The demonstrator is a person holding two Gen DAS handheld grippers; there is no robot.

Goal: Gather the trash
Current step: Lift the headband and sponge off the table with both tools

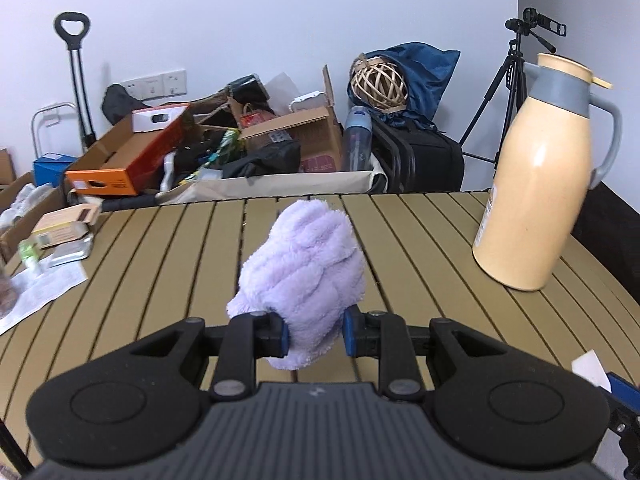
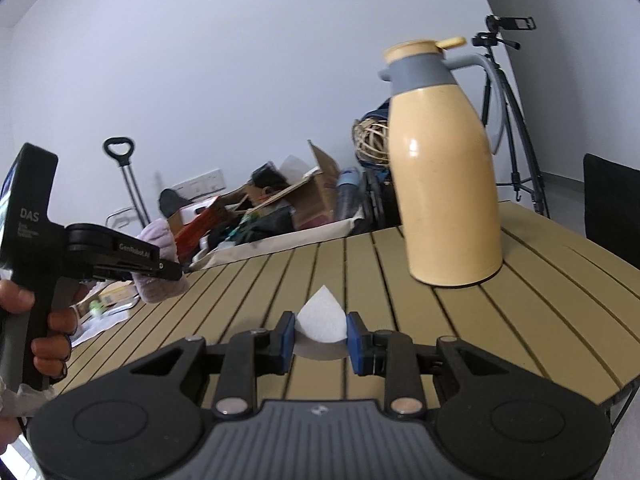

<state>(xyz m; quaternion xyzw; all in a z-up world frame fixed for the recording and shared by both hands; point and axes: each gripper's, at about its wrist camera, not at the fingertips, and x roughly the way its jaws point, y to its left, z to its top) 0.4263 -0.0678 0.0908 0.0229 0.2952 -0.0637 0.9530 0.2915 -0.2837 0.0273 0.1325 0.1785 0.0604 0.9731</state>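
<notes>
My left gripper [image 1: 315,335] is shut on a fluffy lilac cloth [image 1: 304,272], which bulges up above the slatted table [image 1: 420,272]. From the right wrist view the same left gripper [image 2: 160,268] shows at the left, in a person's hand [image 2: 52,328], with the lilac cloth [image 2: 158,240] sticking out of it. My right gripper [image 2: 320,338] is shut on a folded white paper piece [image 2: 321,320], whose point stands up between the blue pads. A corner of that white paper [image 1: 590,368] peeks in at the right edge of the left wrist view.
A tall cream thermos jug [image 1: 540,176] with a grey collar stands on the table's right side. Papers, small boxes and a foil tray [image 1: 60,240] lie at the table's left end. Behind the table are cluttered cardboard boxes [image 1: 224,148], a suitcase, a wicker ball and a tripod [image 1: 512,92].
</notes>
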